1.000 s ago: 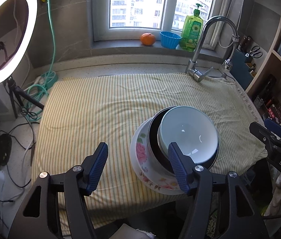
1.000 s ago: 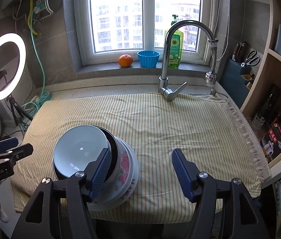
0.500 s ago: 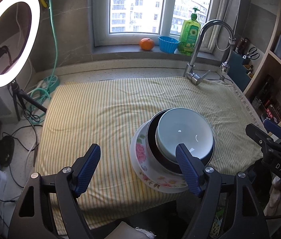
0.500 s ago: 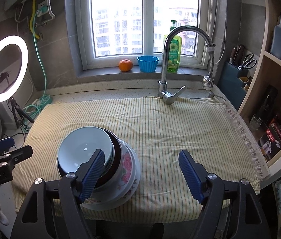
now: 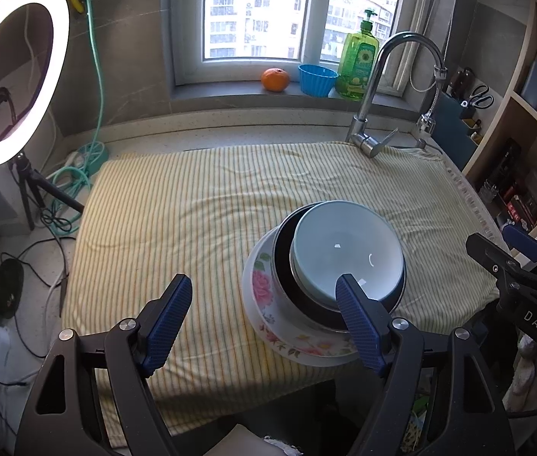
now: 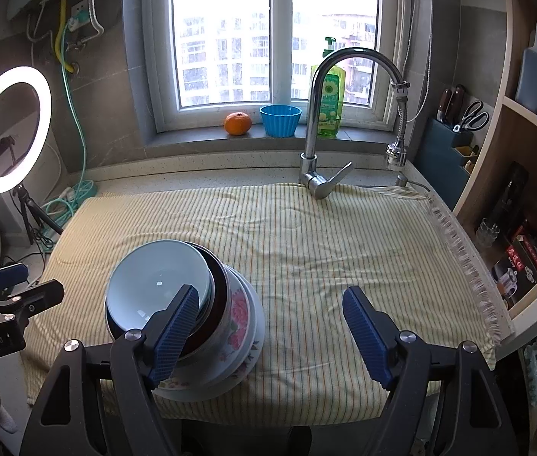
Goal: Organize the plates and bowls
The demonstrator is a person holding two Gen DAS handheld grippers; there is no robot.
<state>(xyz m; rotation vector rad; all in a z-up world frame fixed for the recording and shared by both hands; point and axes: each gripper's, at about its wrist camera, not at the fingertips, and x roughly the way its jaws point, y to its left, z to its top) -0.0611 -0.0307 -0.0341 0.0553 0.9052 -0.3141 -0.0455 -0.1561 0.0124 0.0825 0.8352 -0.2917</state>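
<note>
Both my left gripper [image 5: 264,323] and right gripper [image 6: 270,332] gape wide with nothing held, flanking the stack on the striped cloth [image 6: 344,243]: pale bowl [image 6: 158,277] nested in dark bowl [image 5: 282,266] on floral plate [image 6: 243,319], largest lowest for stability.

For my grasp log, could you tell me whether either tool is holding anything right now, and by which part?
Nothing is held. The left tool and right tool are both open and empty, near the stack topped by the pale blue bowl.
</note>
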